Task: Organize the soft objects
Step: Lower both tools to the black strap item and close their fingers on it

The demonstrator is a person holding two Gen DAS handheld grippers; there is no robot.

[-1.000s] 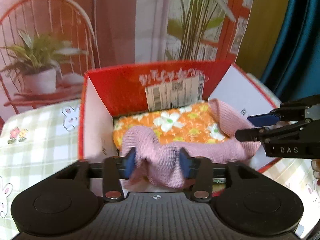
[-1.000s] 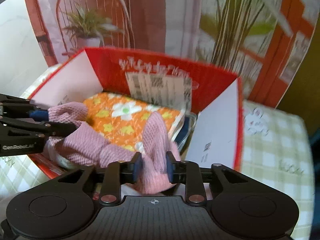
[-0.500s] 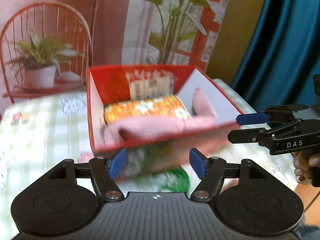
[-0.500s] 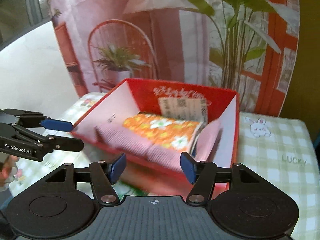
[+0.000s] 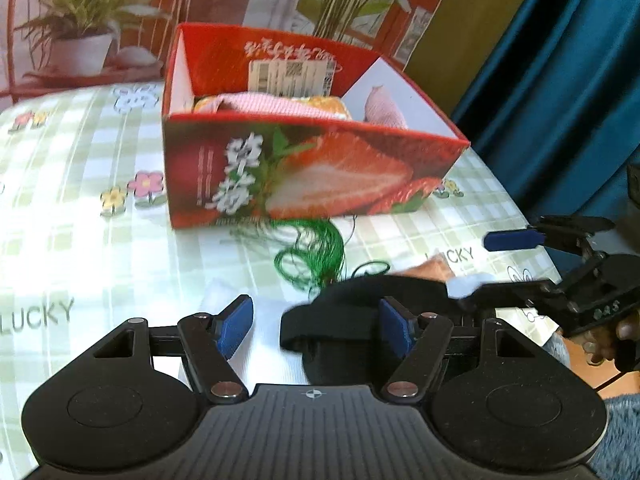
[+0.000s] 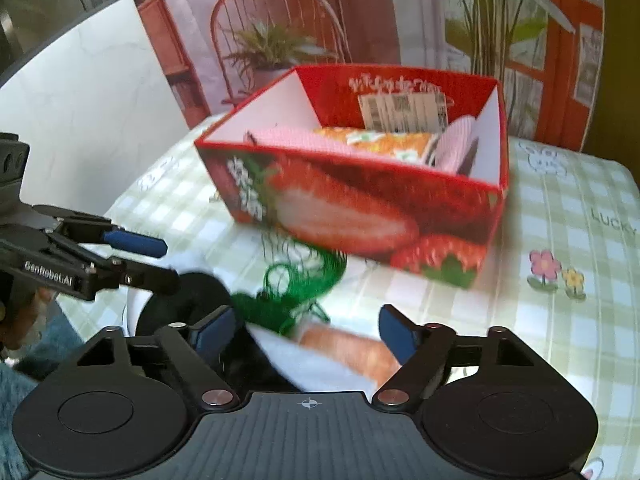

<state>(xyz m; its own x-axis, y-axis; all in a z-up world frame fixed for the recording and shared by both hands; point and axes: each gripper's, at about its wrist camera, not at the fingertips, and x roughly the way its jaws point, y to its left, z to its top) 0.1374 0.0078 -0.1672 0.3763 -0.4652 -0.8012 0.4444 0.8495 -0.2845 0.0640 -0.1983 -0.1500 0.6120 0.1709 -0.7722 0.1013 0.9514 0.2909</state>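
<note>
A red strawberry-print box point(image 5: 304, 172) point(image 6: 360, 212) stands on the checked tablecloth. Inside it lie a pink knitted cloth point(image 5: 276, 105) point(image 6: 280, 136) over an orange flowered cloth point(image 6: 380, 144). A green tassel of threads point(image 5: 316, 252) point(image 6: 296, 284) lies in front of the box. A black soft item point(image 5: 340, 320) point(image 6: 180, 308) lies near the table's front edge, with a white and orange item point(image 6: 340, 348) beside it. My left gripper point(image 5: 316, 326) is open above the black item. My right gripper point(image 6: 304, 328) is open above the white and orange item. Both are empty.
The checked tablecloth point(image 5: 80, 200) point(image 6: 560, 320) with flower and "LUCKY" prints covers the table. A blue curtain point(image 5: 560, 80) hangs to the right. A printed backdrop with a chair and plants point(image 6: 280, 40) stands behind the box.
Both grippers let go of the pink cloth, which now lies in the box. They opened and pulled back and down to the table's front edge, over the loose items there.
</note>
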